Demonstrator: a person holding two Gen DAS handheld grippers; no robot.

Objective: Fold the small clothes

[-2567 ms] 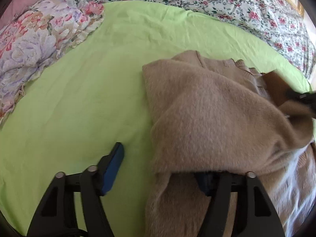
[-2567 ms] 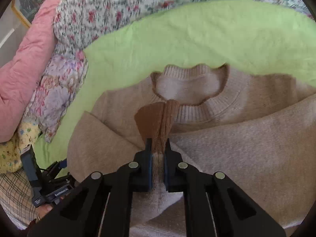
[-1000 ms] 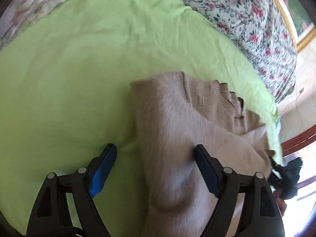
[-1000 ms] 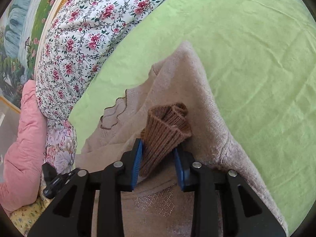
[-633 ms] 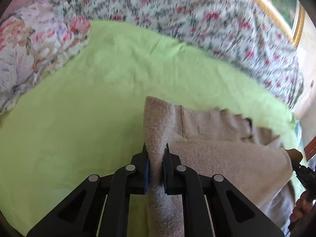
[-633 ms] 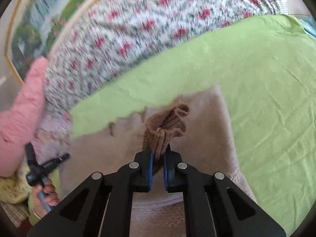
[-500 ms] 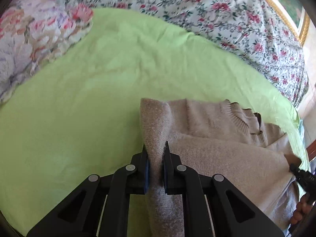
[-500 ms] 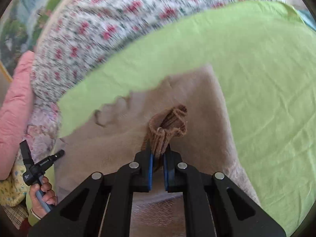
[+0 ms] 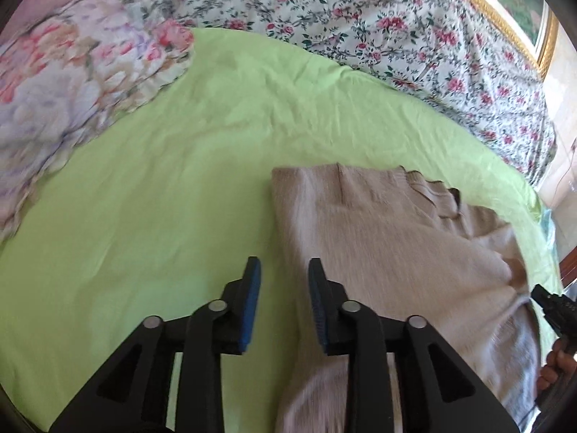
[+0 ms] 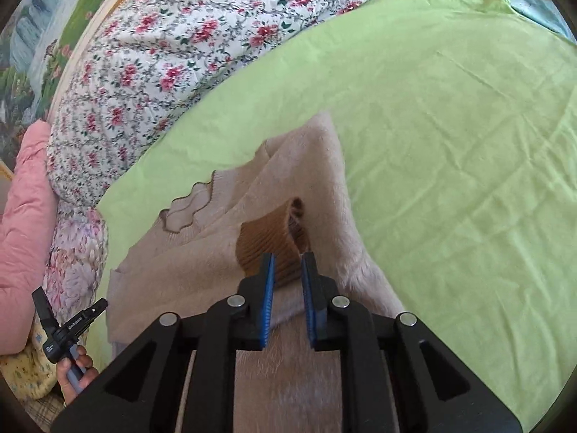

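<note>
The left gripper (image 9: 283,288) is opening, its jaws letting go of the beige sweater (image 9: 378,245) (now lying folded near the green sheet's (image 9: 180,180) right edge). The right gripper (image 10: 287,278) is parting around the brown cuff (image 10: 268,236), so this fold is ending.

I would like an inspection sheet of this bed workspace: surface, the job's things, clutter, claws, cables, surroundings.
Surface: green sheet, lightly creased.
Job's things: beige sweater lying on the sheet, sleeves folded in; brown cuff resting on top.
Clutter: nothing seen on the sheet.
Claws: left claw has just been opening, nothing pinched, over the sweater's left edge; right claw has just been opening, cuff between the pads but loose.
Cables: thin cord, blurred, beyond the bed.
Surroundings: floral quilt, floral pillow, pink cushion, framed picture.
</note>
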